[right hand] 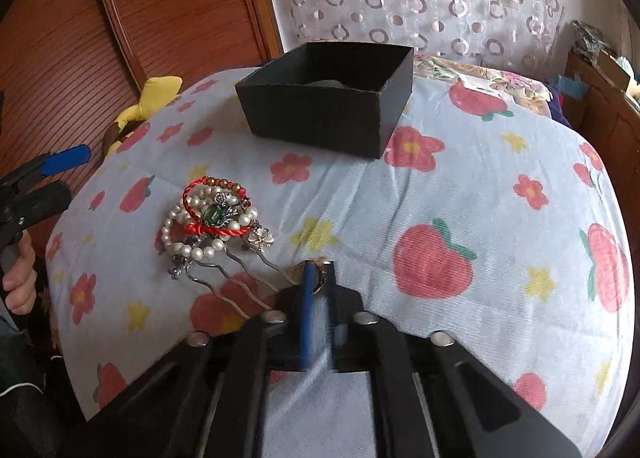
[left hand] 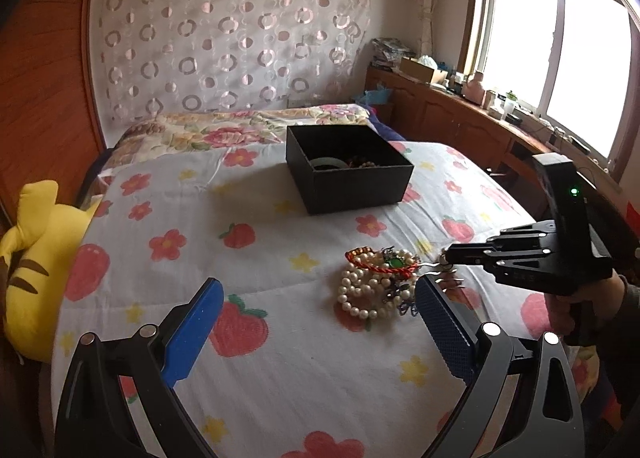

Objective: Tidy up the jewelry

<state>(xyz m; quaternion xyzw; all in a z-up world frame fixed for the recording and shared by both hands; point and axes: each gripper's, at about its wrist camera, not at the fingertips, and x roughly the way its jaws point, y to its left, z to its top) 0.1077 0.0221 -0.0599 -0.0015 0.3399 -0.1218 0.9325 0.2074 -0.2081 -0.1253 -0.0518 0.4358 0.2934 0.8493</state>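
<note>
A tangle of jewelry (left hand: pixel 380 282) (right hand: pixel 216 222) lies on the flowered quilt: pearl strands, a red cord bracelet, a green-stone piece and wavy metal hairpins. Behind it stands an open black box (left hand: pixel 348 174) (right hand: pixel 328 106), and a pale green bangle (left hand: pixel 328 164) and some beads show inside it. My right gripper (right hand: pixel 319 264) (left hand: pixel 446 258) rests low on the quilt just right of the pile, shut on a small gold ring (right hand: pixel 319 283). My left gripper (left hand: pixel 320 322) hovers in front of the pile, open and empty; its blue finger (right hand: pixel 66 158) shows at the left edge of the right wrist view.
A yellow plush toy (left hand: pixel 36 270) (right hand: pixel 156 98) sits at the bed's left edge by a wooden wardrobe (right hand: pixel 120 18). A wooden cabinet (left hand: pixel 460 110) with clutter runs under the window on the right. A folded floral blanket (left hand: pixel 240 126) lies behind the box.
</note>
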